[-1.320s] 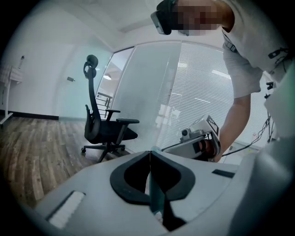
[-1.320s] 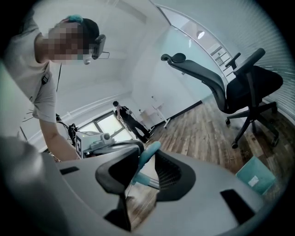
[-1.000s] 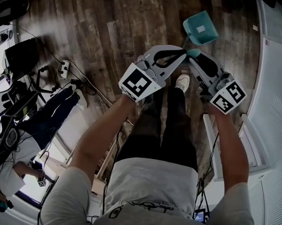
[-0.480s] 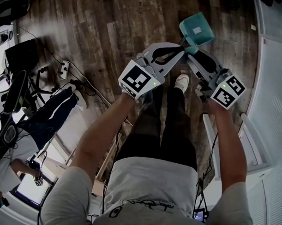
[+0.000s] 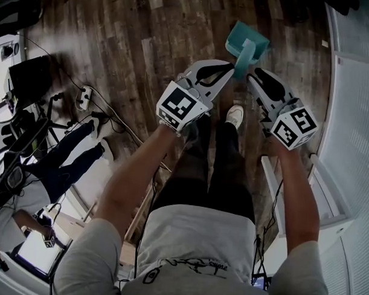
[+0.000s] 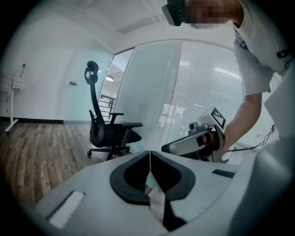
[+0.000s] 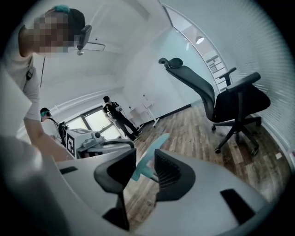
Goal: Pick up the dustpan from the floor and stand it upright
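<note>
The teal dustpan point(image 5: 248, 42) hangs over the dark wooden floor point(image 5: 146, 33), its pan far from me and its handle pointing back between my two grippers. My right gripper point(image 5: 252, 73) is shut on the handle's end; in the right gripper view the teal handle point(image 7: 150, 154) sits between the black pads, which press on it from both sides. My left gripper point(image 5: 230, 72) is just left of the handle, with its tip against it. In the left gripper view its jaws point(image 6: 150, 156) meet at the tip and no teal shows between them.
A black office chair point(image 7: 226, 101) stands beyond the dustpan, near a glass wall with blinds point(image 5: 356, 89). A power strip with cables point(image 5: 83, 97) and a seated person's legs point(image 5: 69, 152) are at the left. My own shoe point(image 5: 235, 115) is below the grippers.
The dustpan has shifted left and turned, so its handle now runs straight between the grippers. Both grippers moved slightly forward and left with it.
</note>
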{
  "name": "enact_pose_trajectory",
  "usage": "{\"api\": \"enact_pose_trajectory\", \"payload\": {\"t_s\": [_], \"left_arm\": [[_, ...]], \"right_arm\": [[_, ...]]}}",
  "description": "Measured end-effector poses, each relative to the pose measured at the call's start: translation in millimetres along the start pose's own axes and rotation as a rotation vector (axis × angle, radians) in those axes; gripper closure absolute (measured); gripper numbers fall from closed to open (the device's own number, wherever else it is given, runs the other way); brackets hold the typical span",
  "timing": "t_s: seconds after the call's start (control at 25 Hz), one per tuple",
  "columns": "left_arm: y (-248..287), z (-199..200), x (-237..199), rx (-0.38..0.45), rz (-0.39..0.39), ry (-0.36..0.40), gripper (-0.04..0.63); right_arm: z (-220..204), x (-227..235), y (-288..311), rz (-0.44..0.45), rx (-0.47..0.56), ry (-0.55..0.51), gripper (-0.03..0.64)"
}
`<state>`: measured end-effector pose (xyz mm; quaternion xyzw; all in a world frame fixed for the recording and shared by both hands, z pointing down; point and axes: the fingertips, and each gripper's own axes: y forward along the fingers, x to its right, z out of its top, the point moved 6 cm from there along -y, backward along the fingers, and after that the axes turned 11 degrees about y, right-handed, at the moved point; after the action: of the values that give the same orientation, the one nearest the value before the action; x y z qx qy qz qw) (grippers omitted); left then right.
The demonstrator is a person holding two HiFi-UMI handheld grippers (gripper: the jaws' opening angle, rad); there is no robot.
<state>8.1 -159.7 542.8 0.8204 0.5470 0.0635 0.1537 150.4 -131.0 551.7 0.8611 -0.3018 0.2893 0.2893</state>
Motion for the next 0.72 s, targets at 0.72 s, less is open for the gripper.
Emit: {"api": "enact_pose_trajectory", "payload": {"t_s": [0.72], "left_arm": [[-83.1,189.0,17.4,0.15,0.159,0.001,0.591]], "right_arm": [[155.7,-125.2,-110.7,-0.145,0.178,-0.361,0.552]]}}
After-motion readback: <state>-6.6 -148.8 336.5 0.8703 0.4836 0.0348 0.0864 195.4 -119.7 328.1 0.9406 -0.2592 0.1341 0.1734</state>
